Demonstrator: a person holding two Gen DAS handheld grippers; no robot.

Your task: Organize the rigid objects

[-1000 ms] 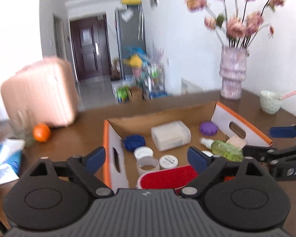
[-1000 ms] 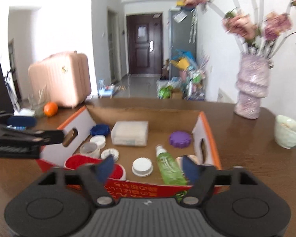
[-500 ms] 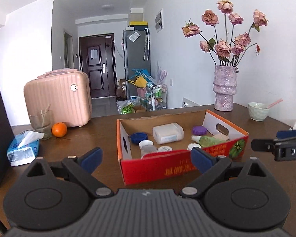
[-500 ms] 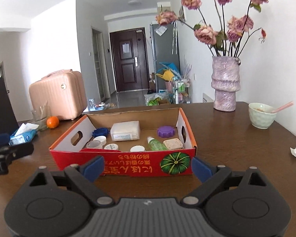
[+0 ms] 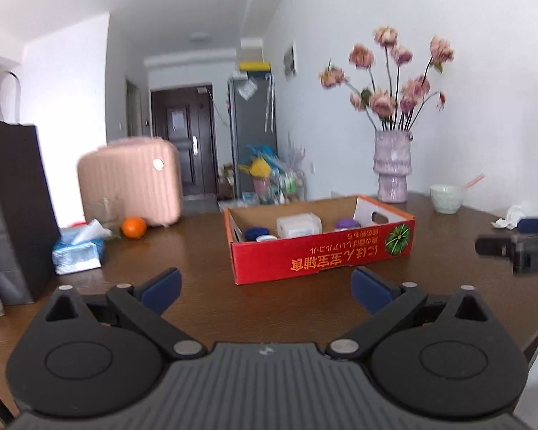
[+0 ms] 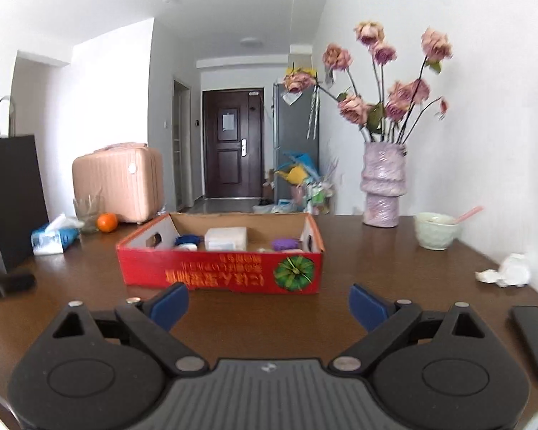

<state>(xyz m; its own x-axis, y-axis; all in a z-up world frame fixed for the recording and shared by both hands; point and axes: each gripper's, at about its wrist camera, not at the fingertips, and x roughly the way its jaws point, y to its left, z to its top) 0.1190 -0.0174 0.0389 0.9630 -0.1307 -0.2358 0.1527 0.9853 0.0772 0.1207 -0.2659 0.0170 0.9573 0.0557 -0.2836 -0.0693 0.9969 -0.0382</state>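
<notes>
**Both grippers hanging wide over the table, box sitting ahead of them**

The long dark brown wooden table (image 6: 394,272) is carrying everything here. On its far left side a pale pink hard-shell suitcase (image 6: 118,181) is standing upright, and a black paper bag with handles (image 6: 12,193) is standing nearer on that same side. In the middle, the shallow red cardboard box with a green pumpkin picture on its front wall (image 6: 218,270) is resting flat on the wood, well clear of both grippers.

Inside the box, a white rectangular plastic container (image 6: 226,238) is lying near the centre, a dark blue round lid (image 6: 187,239) is sitting to its left, and a purple round lid (image 6: 285,243) is sitting to its right. More small pieces are peeking over the front wall, too hidden to name.

Behind and right of the box, a mottled pink ceramic vase holding dried pink roses (image 6: 382,186) is standing by the wall, with a pale green bowl (image 6: 435,231) just beside it.

The left gripper (image 5: 265,288) is hovering with its jaws spread wide, having just been opening further, nothing between its blue pads. The right gripper (image 6: 268,302) is likewise released, jaws wide apart, holding nothing.

An orange fruit (image 6: 107,222) is sitting by the suitcase.
</notes>
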